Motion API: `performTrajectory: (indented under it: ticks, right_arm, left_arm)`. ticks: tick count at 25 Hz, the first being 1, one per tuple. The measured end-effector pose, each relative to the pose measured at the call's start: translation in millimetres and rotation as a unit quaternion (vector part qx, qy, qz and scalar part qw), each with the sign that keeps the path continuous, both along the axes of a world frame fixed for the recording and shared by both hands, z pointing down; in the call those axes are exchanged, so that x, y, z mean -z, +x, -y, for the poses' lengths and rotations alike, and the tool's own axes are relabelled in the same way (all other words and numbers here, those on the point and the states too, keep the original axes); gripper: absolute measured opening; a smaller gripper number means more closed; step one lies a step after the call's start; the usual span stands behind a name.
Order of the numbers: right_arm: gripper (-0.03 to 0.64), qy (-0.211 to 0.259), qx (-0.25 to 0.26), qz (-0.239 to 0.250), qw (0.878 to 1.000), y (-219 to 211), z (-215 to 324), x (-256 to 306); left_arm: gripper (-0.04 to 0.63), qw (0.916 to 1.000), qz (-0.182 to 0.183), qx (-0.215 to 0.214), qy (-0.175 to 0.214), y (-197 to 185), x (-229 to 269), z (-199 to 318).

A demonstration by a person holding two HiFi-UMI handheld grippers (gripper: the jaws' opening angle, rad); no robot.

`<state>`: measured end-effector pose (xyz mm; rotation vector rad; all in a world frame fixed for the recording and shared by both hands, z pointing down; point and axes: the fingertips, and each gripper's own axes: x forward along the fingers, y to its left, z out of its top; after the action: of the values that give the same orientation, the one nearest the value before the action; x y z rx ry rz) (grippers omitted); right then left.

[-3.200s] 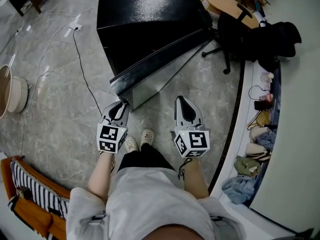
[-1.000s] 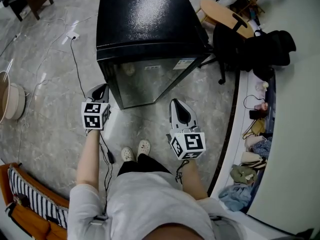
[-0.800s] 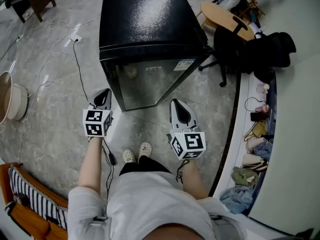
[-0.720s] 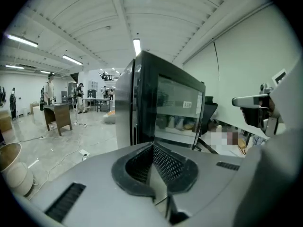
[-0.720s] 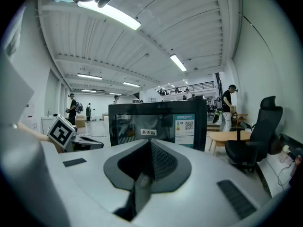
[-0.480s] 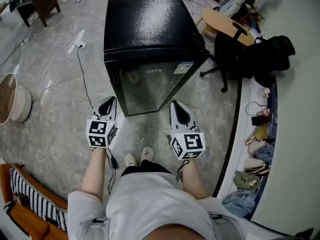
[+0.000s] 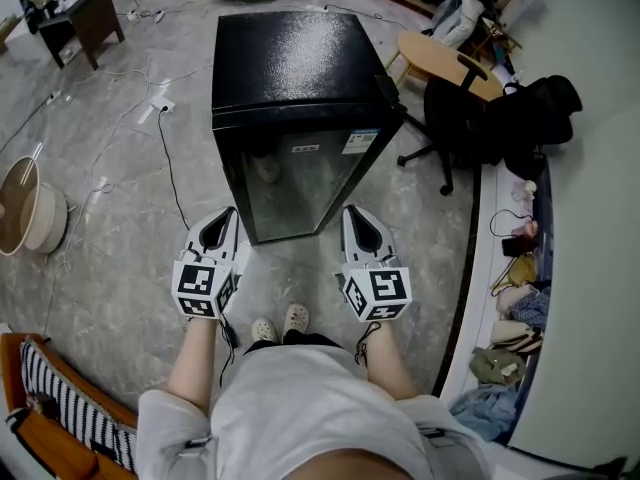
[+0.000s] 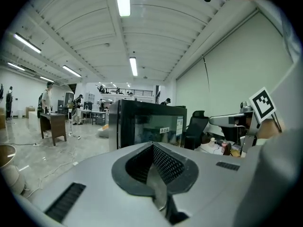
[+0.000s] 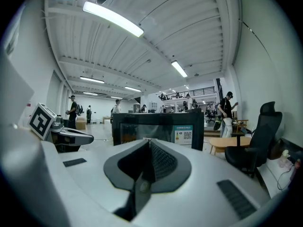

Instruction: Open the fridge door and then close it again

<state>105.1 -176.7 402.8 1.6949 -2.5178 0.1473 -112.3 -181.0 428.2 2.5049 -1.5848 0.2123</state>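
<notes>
A small black fridge stands on the floor ahead of me, its glass door closed flat against the body. The same fridge shows in the left gripper view and, straight ahead, as the fridge in the right gripper view. My left gripper hovers just off the door's lower left corner, shut and empty, touching nothing. To the right of the door's lower edge my right gripper is held level, jaws shut with nothing between them.
A black office chair with a dark garment stands right of the fridge, beside a round wooden table. A black cable runs over the floor at the left. A round tub sits far left. Clutter lines the curved ledge at right.
The fridge door, standing open three seconds ago, is closed now. Over the last second my left gripper has drawn back from the fridge's left side toward me; the right has barely shifted.
</notes>
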Motion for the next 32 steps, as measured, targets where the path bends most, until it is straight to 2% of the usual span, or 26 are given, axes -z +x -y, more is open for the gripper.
performTrajectory:
  ticks: [9, 13, 32]
  right_arm:
    - [0.025, 0.016, -0.001, -0.001, 1.0, 2.7, -11.6, 15.5]
    - [0.025, 0.021, 0.003, -0.004, 1.0, -0.3, -17.1, 20.0]
    - [0.025, 0.034, 0.008, -0.002, 0.999, -7.1, -17.9, 31.7]
  left_arm:
    - [0.014, 0.9987, -0.03, 0.002, 0.041, 0.9, 29.7, -21.7]
    - [0.015, 0.9982, -0.03, 0.005, 0.051, -0.2, 39.6, -27.2]
    - [0.015, 0.9976, -0.041, -0.003, 0.056, -3.4, 41.7, -28.0]
